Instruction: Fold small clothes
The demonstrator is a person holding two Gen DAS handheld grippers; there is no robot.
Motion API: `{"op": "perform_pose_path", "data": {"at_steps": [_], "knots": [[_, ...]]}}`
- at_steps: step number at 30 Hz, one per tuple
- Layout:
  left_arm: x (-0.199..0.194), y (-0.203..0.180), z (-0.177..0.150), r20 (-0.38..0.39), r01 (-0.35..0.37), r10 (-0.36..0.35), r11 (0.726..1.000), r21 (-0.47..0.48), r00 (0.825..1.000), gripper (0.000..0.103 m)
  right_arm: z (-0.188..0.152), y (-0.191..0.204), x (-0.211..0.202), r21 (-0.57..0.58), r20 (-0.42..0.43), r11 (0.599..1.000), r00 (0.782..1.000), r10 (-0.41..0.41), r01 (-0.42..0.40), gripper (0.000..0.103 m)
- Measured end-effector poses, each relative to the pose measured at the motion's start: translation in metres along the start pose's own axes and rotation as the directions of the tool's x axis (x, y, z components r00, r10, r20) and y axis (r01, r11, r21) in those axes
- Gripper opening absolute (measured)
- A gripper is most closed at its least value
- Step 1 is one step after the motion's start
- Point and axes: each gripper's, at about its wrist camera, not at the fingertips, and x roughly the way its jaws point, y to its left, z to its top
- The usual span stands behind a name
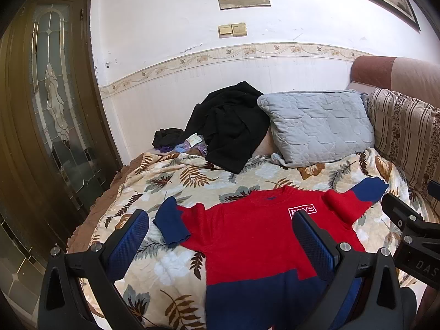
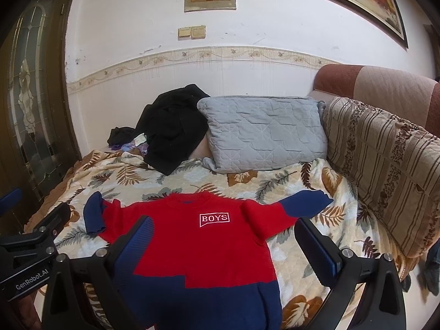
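A red-and-navy knit sweater [image 2: 203,250] lies face up and spread flat on a leaf-print quilted bedspread [image 2: 299,198], its collar toward the wall and its navy hem nearest the two hand-held tools. The left gripper [image 1: 221,236] hovers over the sweater's left half, fingers spread wide and holding nothing, one blue textured pad [image 1: 129,244] above bare bedspread, the other above the red chest. The right gripper [image 2: 224,244] is likewise spread and empty, straddling the garment's right side just below the white "BOYS" patch [image 2: 214,217]. Whether either tool touches the fabric is hard to judge from these low angles. Both sleeves reach outward: the one beside the door [image 1: 41,110] is bent back at its navy cuff, the other lies straighter toward a striped brown cushion [image 2: 385,170]. Beyond the collar, well apart from the sweater, a rumpled black garment [image 2: 173,129] slumps against a grey quilted pillow [image 2: 261,132], with small dark and purple items beside it near the white wall [image 2: 137,27]. The knit is ribbed at the neck; the bedspread is padded and stitched.
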Motion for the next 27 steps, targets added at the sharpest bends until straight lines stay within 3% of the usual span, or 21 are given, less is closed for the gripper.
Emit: {"op": "perform_pose_path", "data": {"at_steps": [27], "knots": [[0.0027,-0.0036,0.0000,-0.013,0.008,-0.008,1.000,0.004,1.000,0.103,-0.0013,-0.0078,0.0045,0.014,-0.009,1.000,1.000,0.005,-0.004,0.103]]}}
